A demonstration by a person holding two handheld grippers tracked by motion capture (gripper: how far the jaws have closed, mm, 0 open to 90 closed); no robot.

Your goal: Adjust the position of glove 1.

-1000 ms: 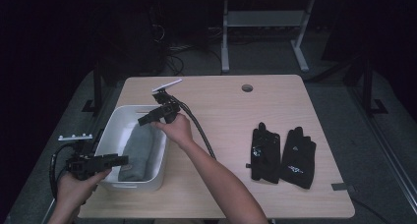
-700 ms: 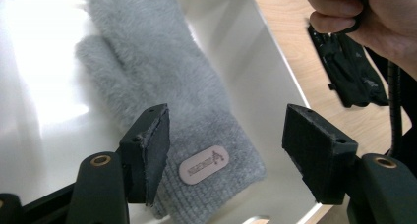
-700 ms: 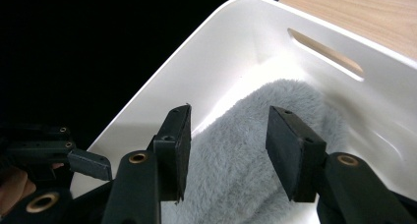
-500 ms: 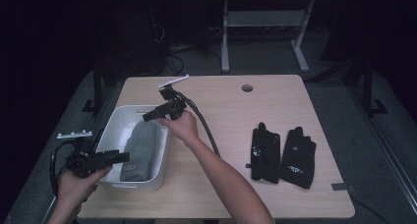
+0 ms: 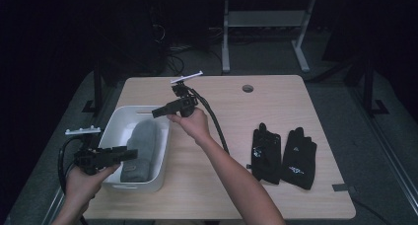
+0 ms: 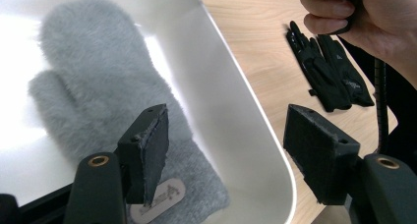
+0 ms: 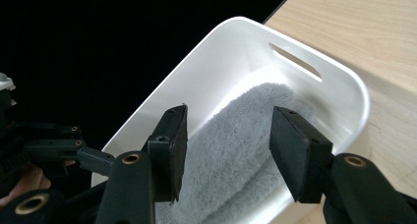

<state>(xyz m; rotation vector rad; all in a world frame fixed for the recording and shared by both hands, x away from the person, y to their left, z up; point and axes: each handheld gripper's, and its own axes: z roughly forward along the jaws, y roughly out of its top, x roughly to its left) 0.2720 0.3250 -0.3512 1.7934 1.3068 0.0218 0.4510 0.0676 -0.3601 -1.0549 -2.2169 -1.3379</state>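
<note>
Both tools are hanging over the white bin [image 5: 158, 181] at the left side of the desk [image 5: 226, 195] right now, and neither one is carrying anything. The grey mitten [image 5: 140, 150] is lying flat inside the bin, cuff toward the person, so that part looks sorted. The left tool [image 5: 132, 155] is sitting over the near end of the bin with its jaws standing wide and nothing between the pads (in the left tool view you can see the mitten's little tag [image 6: 160, 202] just behind one pad). The right tool [image 5: 156, 112] is up over the far end of the bin; its jaws have just been opening and they're empty too, with the fuzzy mitten [image 7: 246, 135] well below them.

My read is the step in hand is clearing out of the bin and going for the two black gloves [image 5: 285, 155] lying side by side at the right of the desk. To do that well:

- I'd be lifting the right tool straight clear of the bin rim before swinging across, so the cable isn't dragging the bin.
- I'd be keeping the jaws open on the way over, then coming down on one glove only, probably at the cuff, since the pair is lying so close together.
- The left tool can be steadying the bin meanwhile.
</note>
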